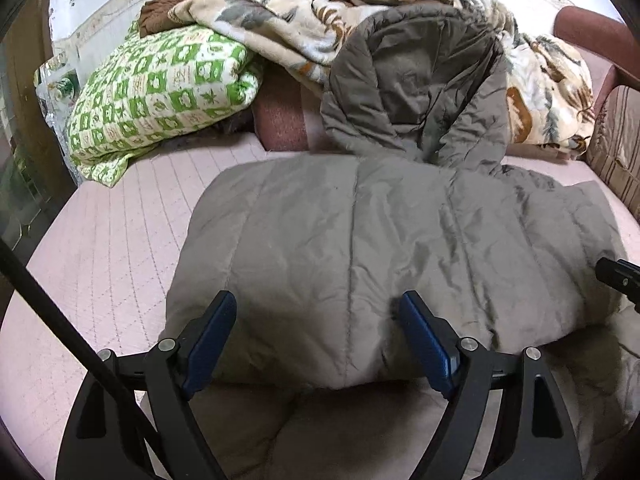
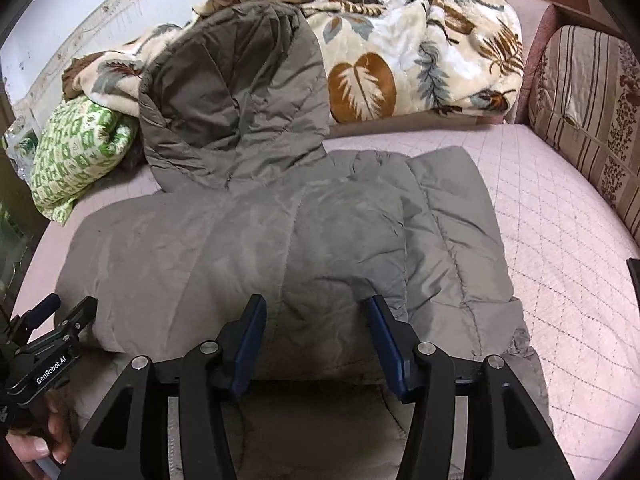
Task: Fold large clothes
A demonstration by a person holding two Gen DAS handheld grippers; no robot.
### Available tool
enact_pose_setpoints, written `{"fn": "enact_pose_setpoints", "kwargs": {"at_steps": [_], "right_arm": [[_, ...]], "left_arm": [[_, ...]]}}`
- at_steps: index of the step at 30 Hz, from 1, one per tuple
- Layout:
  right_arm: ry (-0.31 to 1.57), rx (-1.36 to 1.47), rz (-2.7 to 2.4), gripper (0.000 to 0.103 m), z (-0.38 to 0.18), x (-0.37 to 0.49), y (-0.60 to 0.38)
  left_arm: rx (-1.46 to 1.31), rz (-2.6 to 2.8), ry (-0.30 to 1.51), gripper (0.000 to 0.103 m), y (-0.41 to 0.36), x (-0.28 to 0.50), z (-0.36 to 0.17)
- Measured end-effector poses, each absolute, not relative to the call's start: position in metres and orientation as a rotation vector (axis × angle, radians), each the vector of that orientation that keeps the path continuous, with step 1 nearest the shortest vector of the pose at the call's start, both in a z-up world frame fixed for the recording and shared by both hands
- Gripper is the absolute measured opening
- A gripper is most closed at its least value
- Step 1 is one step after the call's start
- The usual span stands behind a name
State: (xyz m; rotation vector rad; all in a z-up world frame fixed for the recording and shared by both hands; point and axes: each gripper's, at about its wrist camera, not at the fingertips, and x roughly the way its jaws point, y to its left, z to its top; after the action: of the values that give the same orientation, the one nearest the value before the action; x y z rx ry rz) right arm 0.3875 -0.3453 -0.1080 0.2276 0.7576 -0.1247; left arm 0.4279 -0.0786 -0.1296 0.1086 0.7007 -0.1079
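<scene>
**Inspector A:** The largest item was the bed (image 2: 560, 208), covered by a pale pink quilted sheet. What lay on it?

**Inspector B:** A grey-brown padded coat (image 1: 360, 240) occupied the middle of the bed, folded over on itself, with the near fold bulging toward both cameras. Its hood (image 2: 236, 100) lay at the far end, propped against the bedding behind.

**Inspector A:** And that bedding?

**Inspector B:** A cream leaf-patterned blanket (image 2: 400, 60) was heaped along the far edge. A green-and-white checked quilt (image 1: 160, 92) sat bunched to its left, and a striped cushion (image 2: 588, 112) stood at the right side.

**Inspector A:** The grippers?

**Inspector B:** The left gripper (image 1: 316, 312) sat low over the near fold of the coat, its jaws spread wide, with padding swelling up between the blue pads; whether the pads touched the fabric could not be determined. The right gripper (image 2: 316, 312) stood over the same fold further right, its jaws apart by a narrower gap and the coat bulging between them, no pinch visible. In the right wrist view, the person's hand (image 2: 44, 440) showed at the lower left, holding the left gripper's handle.
</scene>
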Motion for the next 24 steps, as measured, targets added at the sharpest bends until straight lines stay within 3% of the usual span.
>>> {"fn": "enact_pose_setpoints", "kwargs": {"at_steps": [7,17,24], "right_arm": [[0.748,0.226,-0.085,0.057,-0.097,0.378,-0.335],[0.85,0.239,-0.073,0.057,-0.124,0.381,-0.333],[0.858,0.266,-0.057,0.057,-0.121,0.383,-0.333]], "left_arm": [[0.127,-0.147,0.675,0.083,-0.087,0.407,-0.116],[0.162,-0.148,0.822,0.083,-0.097,0.416,-0.153],[0.152,-0.156,0.807,0.083,-0.096,0.41,-0.141]]}}
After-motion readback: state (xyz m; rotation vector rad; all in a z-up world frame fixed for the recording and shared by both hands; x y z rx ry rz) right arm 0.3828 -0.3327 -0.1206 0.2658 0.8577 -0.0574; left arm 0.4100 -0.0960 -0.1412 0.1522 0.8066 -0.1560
